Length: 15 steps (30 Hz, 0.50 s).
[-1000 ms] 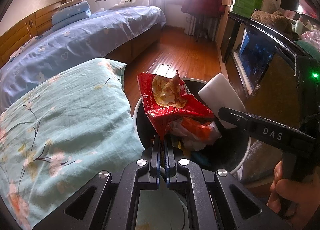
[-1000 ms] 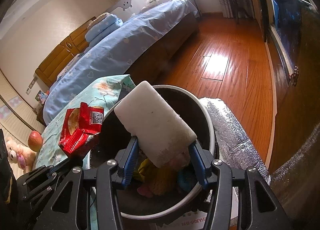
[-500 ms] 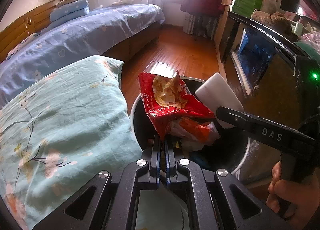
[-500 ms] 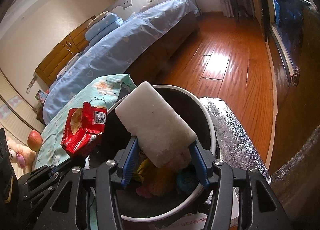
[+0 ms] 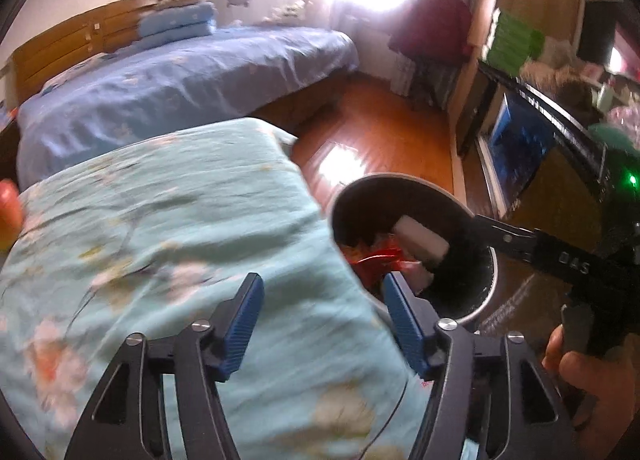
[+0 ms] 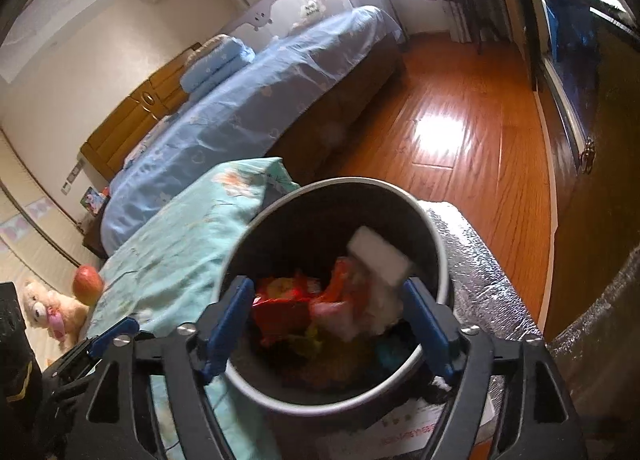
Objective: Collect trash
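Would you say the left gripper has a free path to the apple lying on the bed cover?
Probably yes. The left gripper is open and empty above the bed cover, and nothing stands between it and the apple off to its left. It would have to swing away from the bin.

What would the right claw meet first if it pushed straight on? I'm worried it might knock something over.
Most likely the trash heaped in the bin: the open right claw frames the red wrapper and white foam block. Depth is unclear.

"DAS", somewhat blurred, stands on the right hand-held gripper [image 5: 436, 244].
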### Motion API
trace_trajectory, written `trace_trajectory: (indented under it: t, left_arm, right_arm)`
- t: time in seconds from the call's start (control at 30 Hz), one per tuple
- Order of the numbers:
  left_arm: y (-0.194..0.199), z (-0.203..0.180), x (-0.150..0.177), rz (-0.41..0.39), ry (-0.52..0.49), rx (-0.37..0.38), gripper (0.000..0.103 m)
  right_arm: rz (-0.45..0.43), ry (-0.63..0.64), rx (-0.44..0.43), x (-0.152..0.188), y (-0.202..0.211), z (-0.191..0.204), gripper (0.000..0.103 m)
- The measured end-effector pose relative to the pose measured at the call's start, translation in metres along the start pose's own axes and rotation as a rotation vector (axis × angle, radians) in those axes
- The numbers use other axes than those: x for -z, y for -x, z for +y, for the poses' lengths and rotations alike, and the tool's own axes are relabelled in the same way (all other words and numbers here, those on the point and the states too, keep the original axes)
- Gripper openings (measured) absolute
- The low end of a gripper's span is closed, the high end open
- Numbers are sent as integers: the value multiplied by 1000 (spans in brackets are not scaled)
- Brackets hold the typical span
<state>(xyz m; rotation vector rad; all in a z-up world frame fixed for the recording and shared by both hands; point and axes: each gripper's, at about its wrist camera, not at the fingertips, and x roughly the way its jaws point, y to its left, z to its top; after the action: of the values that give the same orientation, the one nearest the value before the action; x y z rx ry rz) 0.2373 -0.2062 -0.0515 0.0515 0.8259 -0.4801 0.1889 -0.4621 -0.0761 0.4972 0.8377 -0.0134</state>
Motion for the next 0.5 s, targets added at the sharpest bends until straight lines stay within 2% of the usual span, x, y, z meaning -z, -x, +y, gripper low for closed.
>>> trace_trajectory:
  t: [0.13, 0.37, 0.5]
  left_arm:
    - [41, 24, 25, -51, 74, -39, 65]
    - [109, 57, 68, -129, 146, -123, 68]
    - [146, 70, 83, -186, 178, -172, 68]
  right_arm:
    - [-36, 51, -27, 17, 21, 30, 88]
    - [-82, 162, -75, 57, 48, 91, 92]
    - [-118, 254, -88, 74, 57, 129, 93]
